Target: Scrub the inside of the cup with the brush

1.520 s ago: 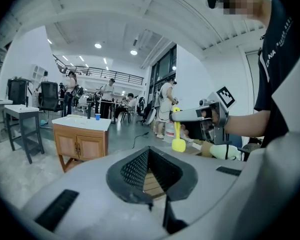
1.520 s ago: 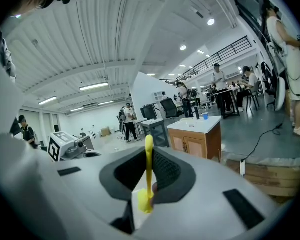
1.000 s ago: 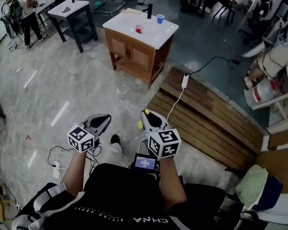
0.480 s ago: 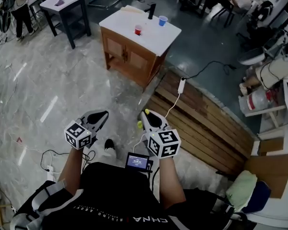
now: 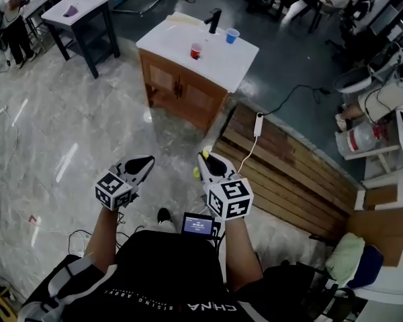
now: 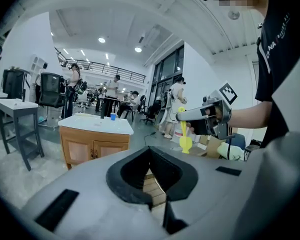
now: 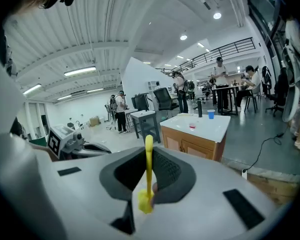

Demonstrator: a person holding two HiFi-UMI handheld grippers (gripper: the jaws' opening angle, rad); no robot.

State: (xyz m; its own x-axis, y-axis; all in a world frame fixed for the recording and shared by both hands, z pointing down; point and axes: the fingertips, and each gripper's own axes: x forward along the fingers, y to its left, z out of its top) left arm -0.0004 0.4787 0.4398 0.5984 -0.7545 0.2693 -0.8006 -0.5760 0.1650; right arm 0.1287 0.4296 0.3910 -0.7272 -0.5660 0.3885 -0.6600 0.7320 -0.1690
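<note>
Your right tongs (image 5: 207, 161) are clamped on the yellow brush (image 7: 148, 169), its long axis running out along the jaws toward the cups. Your left tongs (image 5: 144, 165) are fully closed, nothing between. Red cup (image 5: 196, 50) and blue cup (image 5: 232, 35) stand upright on the white worktop (image 5: 174, 42), well ahead; your right hand looks slightly nearer. Marble floor (image 5: 87, 126) lies between, in a busy workshop.

Wooden cabinet (image 5: 185, 86): it has a flat white top (image 5: 221, 58).
On the white top: a red cup (image 5: 196, 50), a blue cup (image 5: 232, 35) and a tall black thing (image 5: 215, 20), too small to tell what it is.
Small dark table (image 5: 88, 10): left of the cabinet, well apart; a purple thing (image 5: 70, 10) lies on it.
Floor (image 5: 87, 119): shiny stone; wooden boards (image 5: 295, 170) lie beside the cabinet, with a white plug box (image 5: 258, 122) at their far edge.
</note>
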